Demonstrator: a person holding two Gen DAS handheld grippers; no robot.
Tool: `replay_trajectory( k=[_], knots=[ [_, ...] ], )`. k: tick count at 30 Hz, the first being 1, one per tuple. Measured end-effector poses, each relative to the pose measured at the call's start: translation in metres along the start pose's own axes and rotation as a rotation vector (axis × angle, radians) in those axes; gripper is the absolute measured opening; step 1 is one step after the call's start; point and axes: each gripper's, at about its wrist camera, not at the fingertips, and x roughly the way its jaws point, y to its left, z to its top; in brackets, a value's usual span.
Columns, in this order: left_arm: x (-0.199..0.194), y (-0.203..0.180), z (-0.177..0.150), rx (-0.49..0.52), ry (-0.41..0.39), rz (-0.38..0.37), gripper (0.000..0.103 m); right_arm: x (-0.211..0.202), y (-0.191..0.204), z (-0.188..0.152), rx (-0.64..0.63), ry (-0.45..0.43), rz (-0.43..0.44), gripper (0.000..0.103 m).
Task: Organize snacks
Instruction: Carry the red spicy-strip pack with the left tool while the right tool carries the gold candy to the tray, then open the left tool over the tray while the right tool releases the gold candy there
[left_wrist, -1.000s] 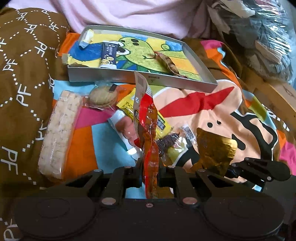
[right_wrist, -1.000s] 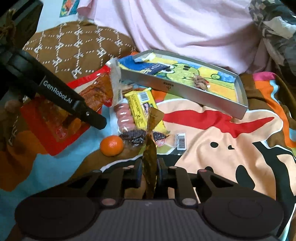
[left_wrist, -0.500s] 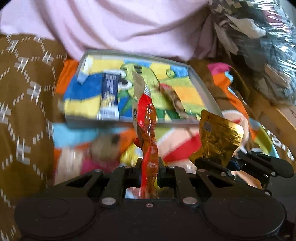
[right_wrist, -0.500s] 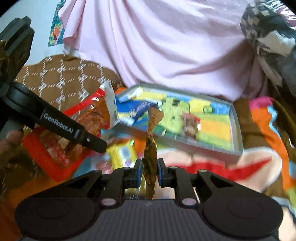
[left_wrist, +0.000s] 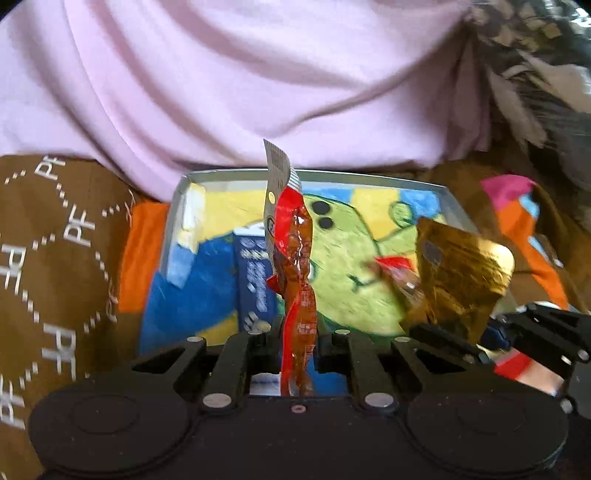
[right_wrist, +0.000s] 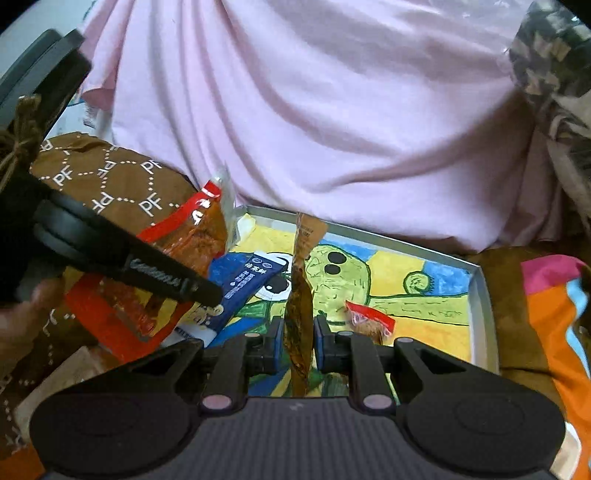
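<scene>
up close, a red-edged clear packet (left_wrist: 297, 273) of glossy orange-brown snack stands upright, clenched edge-on in the jaws of the left gripper (left_wrist: 297, 343), its pale striped top flap curling above the far rim of the tray. seen from the right wrist camera, the same packet (right_wrist: 184, 251) shows its broad face: red borders, a clear window, amber contents. beside it, a gold foil packet (right_wrist: 300, 302), crinkled and brown-gold, is pinched edge-on in the jaws of the right gripper (right_wrist: 298, 339); the left wrist camera shows its wide, shiny face (left_wrist: 461, 273) with a dark square label. both packets hang over the grey-rimmed tray (right_wrist: 480, 295), whose floor bears a bright child's drawing of a green figure on yellow and blue. in the tray lie a dark blue stick packet (right_wrist: 247, 288) with white lettering, a small red-topped packet (right_wrist: 369, 321) of brownish snack, and a pale wrapped piece (left_wrist: 192, 210) at the far left corner. the tray rests on a bed covering of orange, pink and blue patches (right_wrist: 554, 295), next to a brown cushion (left_wrist: 44, 240) patterned with white dotted hexagons and letters. behind rises draped pink cloth (right_wrist: 314, 129). part of a hand (right_wrist: 22, 317) shows at the left edge of the right wrist view.
</scene>
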Motion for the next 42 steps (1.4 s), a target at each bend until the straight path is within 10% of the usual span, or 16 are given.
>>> replay_trajectory(
  k=[18, 29, 42],
  knots=[
    [0.053, 0.005, 0.025, -0.049, 0.094, 0.073, 0.024, 0.044, -0.03, 0.008, 0.13, 0.059, -0.038, 0.024],
    [0.039, 0.0, 0.028, -0.064, 0.039, 0.071, 0.075, 0.029, -0.048, 0.007, 0.168, -0.007, -0.121, 0.08],
    [-0.02, -0.007, 0.015, -0.038, -0.106, 0.152, 0.102, -0.025, -0.047, 0.009, 0.177, -0.121, -0.151, 0.103]
  ],
)
